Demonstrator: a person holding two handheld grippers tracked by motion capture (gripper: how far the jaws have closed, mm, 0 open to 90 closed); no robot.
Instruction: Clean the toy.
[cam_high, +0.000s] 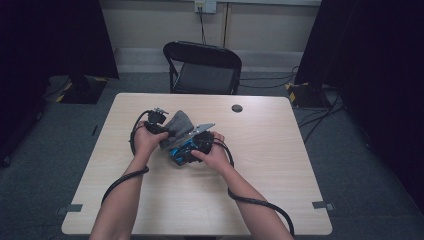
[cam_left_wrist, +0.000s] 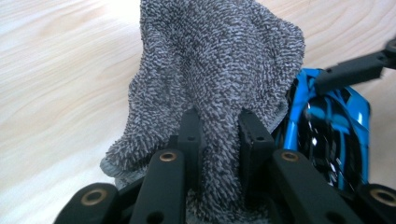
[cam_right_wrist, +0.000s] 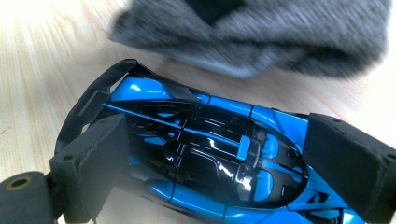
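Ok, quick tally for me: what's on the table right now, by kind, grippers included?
Grey cloth: 1
Blue and black toy car: 1
Grippers: 2, the left gripper shut on the cloth, the right gripper shut on the car
Dark round spot on the table: 1
Total: 5

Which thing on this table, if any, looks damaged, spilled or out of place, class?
Nothing stands out. The blue toy car looks whole and glossy, held between the jaws of the right tool. The grey cloth is bunched, but only because the left tool pinches it. The table shows no spill.
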